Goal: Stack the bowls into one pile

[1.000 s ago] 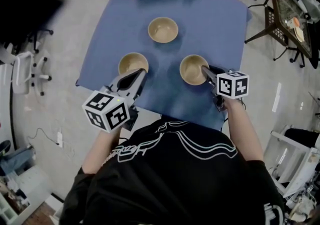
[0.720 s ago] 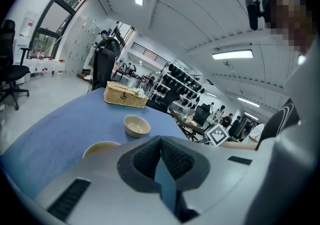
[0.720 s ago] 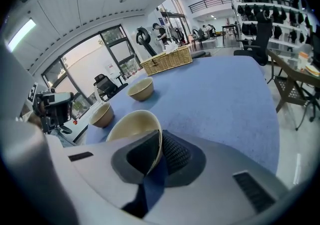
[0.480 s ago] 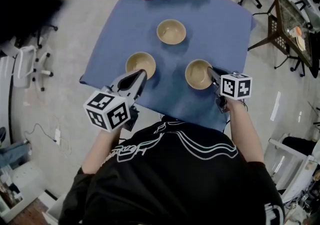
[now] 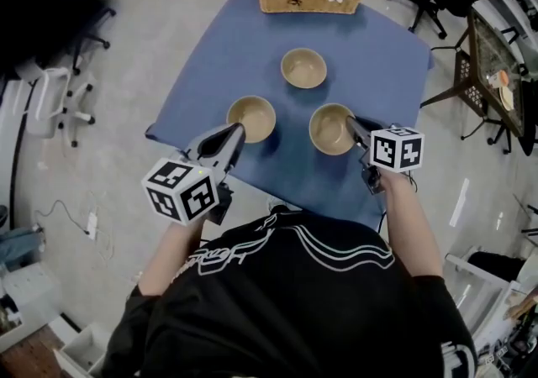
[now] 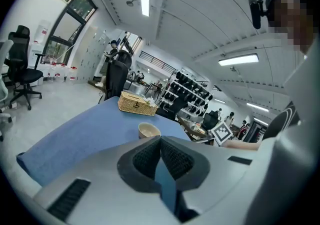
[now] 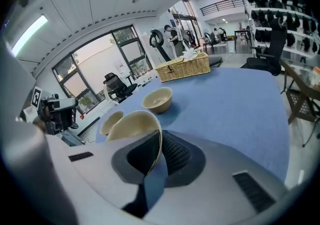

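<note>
The fingers [image 7: 175,154] of the right gripper [image 5: 351,123] have closed on the rim of the near-right beige round bowl [image 5: 329,129], which has drawn nearer the left beige bowl [image 5: 251,118].

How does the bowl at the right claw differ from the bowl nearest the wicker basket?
The right-hand bowl has its rim pinched in the right claw; the far bowl is untouched. The right-hand bowl is tilted; the far bowl sits upright on the blue tablecloth. Both are tan, round and empty.
</note>
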Action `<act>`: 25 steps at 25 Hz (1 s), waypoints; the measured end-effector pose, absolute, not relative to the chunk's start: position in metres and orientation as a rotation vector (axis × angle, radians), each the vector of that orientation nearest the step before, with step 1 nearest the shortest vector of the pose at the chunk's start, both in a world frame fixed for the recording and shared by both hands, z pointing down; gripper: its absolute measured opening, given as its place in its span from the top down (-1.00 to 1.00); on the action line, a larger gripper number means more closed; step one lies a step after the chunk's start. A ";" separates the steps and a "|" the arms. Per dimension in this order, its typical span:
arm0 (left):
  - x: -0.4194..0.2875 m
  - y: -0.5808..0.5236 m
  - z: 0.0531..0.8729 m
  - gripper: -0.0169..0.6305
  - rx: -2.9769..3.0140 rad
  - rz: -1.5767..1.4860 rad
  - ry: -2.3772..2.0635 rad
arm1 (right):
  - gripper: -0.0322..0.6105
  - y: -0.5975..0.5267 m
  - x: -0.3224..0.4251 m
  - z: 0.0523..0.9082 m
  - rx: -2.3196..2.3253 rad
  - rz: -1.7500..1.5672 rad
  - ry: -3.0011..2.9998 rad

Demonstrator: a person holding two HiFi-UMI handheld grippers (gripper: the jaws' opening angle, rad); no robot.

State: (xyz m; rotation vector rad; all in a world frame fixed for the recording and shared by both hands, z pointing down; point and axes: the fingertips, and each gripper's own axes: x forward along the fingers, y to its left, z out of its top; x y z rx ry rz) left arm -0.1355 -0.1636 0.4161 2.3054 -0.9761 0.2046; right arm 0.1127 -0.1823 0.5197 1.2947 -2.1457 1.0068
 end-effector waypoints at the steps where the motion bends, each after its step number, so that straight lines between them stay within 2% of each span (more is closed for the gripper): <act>1: -0.139 -0.164 0.415 0.88 2.305 0.200 -0.984 | 0.77 -0.186 0.108 0.515 1.284 0.992 -2.156; 9: -0.164 -0.162 0.415 0.88 2.278 0.173 -1.051 | 0.77 -0.213 0.059 0.483 1.188 0.883 -2.266; 25: -0.195 -0.156 0.425 0.88 2.206 0.163 -1.123 | 0.77 -0.244 -0.048 0.482 0.966 0.823 -2.358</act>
